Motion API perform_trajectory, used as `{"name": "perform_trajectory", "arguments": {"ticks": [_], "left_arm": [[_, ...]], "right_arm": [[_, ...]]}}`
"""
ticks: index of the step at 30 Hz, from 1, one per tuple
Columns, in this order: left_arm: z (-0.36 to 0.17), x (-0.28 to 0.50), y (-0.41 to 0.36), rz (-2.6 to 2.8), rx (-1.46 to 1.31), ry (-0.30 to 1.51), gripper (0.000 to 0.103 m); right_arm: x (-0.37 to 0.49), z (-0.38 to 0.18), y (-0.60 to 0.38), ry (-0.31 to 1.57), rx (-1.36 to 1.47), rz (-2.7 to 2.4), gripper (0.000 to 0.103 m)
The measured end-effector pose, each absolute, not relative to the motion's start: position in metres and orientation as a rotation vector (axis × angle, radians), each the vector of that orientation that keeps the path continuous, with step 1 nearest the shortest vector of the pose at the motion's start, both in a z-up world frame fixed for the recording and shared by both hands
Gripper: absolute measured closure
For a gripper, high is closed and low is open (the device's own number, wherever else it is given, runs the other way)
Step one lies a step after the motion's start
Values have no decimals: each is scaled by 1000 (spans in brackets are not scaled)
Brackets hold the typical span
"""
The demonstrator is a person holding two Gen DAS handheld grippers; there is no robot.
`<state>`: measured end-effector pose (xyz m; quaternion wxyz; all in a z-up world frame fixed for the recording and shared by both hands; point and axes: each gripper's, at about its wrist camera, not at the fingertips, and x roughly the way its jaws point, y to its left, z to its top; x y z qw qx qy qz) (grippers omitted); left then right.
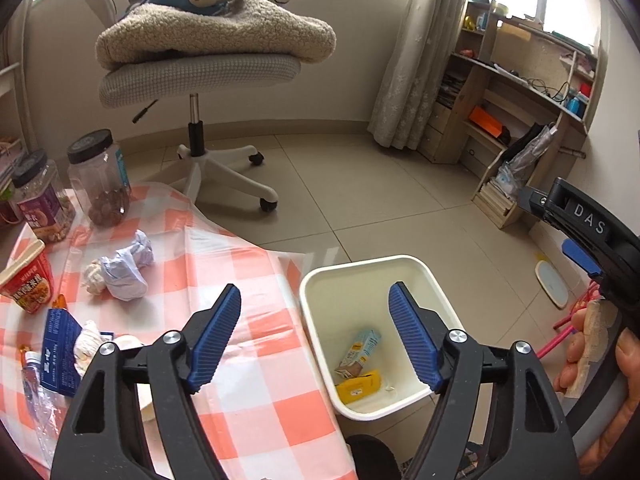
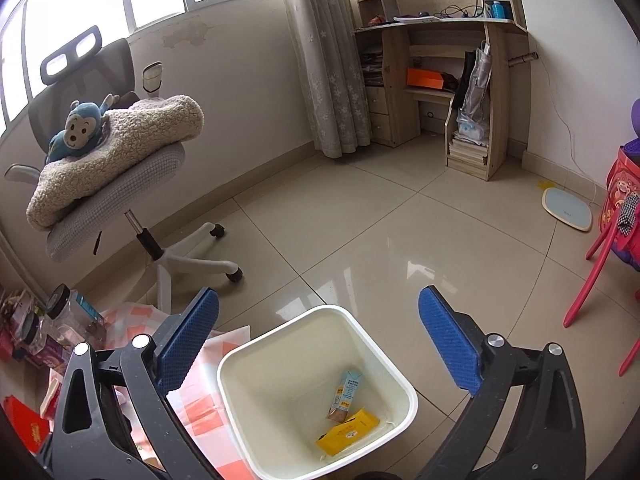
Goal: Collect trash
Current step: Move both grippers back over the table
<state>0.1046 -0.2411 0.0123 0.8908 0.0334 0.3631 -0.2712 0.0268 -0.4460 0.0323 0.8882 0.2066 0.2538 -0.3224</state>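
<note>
Your left gripper (image 1: 316,336) hangs w/ jaws spread wide, nothing between the blue ribbed pads (image 1: 214,340); it straddles the edge of the table w/ orange-and-white checked plastic cloth (image 1: 256,360) and the white square plastic bin (image 1: 320,280) on the floor at 3 o'clock of the table. Your right gripper (image 2: 318,340) is also wide open and empty, directly over the bin (image 2: 248,360).

Inside the bin: a pale-blue small drink carton (image 2: 347,394) lying tilted, touching a yellow flat packet (image 2: 348,430) at its 6 o'clock.

Trash on the table in the left wrist view: a crumpled white-and-lilac paper ball (image 1: 124,268) at 10 o'clock of your left gripper, a dark-blue printed box (image 1: 60,352) at 9 o'clock w/ a wad of white tissue (image 1: 86,344) against it, and a crushed clear plastic bottle (image 1: 36,392) near the table's left edge. A red instant-noodle cup (image 1: 30,280) sits at 12 o'clock of the box.
</note>
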Motion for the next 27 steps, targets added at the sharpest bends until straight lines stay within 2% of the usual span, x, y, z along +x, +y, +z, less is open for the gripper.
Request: {"name": "perform_trajectory", "arguments": {"ticks": [3, 9, 17, 27], "left_arm": [[20, 104, -229, -481, 94, 684, 13], [33, 108, -198, -328, 94, 578, 7], [37, 121, -146, -208, 70, 554, 7], [19, 138, -86, -118, 26, 632, 7]], "right_arm": [[29, 34, -432, 515, 375, -674, 7], [38, 36, -394, 493, 275, -647, 7], [51, 35, -340, 484, 189, -556, 7], [81, 25, -278, 544, 95, -466, 7]]}}
